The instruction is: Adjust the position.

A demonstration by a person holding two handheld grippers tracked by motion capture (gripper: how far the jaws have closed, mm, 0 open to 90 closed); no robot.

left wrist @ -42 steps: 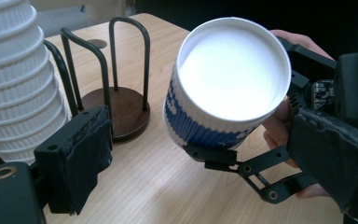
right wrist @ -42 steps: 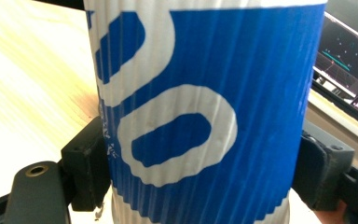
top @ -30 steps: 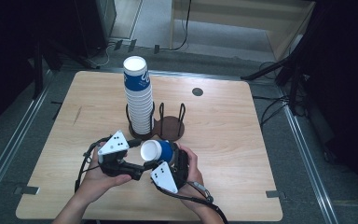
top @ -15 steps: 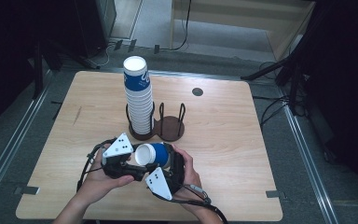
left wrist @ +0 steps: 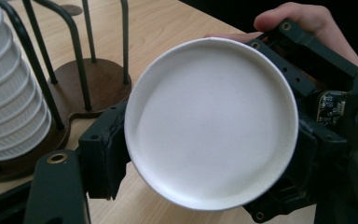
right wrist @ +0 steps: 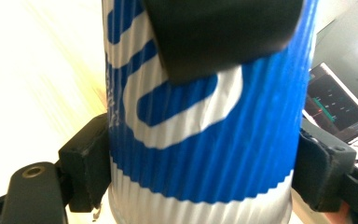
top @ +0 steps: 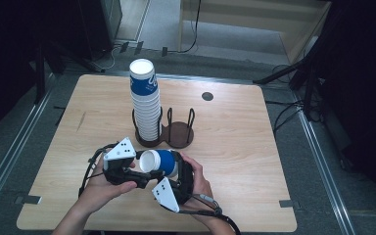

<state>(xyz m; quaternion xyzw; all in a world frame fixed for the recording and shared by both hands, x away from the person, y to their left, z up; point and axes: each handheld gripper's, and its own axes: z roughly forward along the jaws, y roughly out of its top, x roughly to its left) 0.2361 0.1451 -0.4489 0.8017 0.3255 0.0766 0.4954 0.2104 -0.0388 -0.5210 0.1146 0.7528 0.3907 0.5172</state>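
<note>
Near the table's front edge, both hands hold one blue & white paper cup (top: 159,162) on its side above the wood: the left gripper (top: 136,169) is clenched at its bottom end w/ a jaw on each side, and the right gripper (top: 178,171) squeezes its ribbed wall. I think the cup is very light, thin & easy to squash, so hold it softly by the ribs, not the smooth rim. Farther back, the tall cup stack (top: 146,107) sits in a brown 2-ring holder (top: 178,134).

blue, white-ribbed cup (top: 159,162), white inside; dark brown holder (top: 178,133)
</note>
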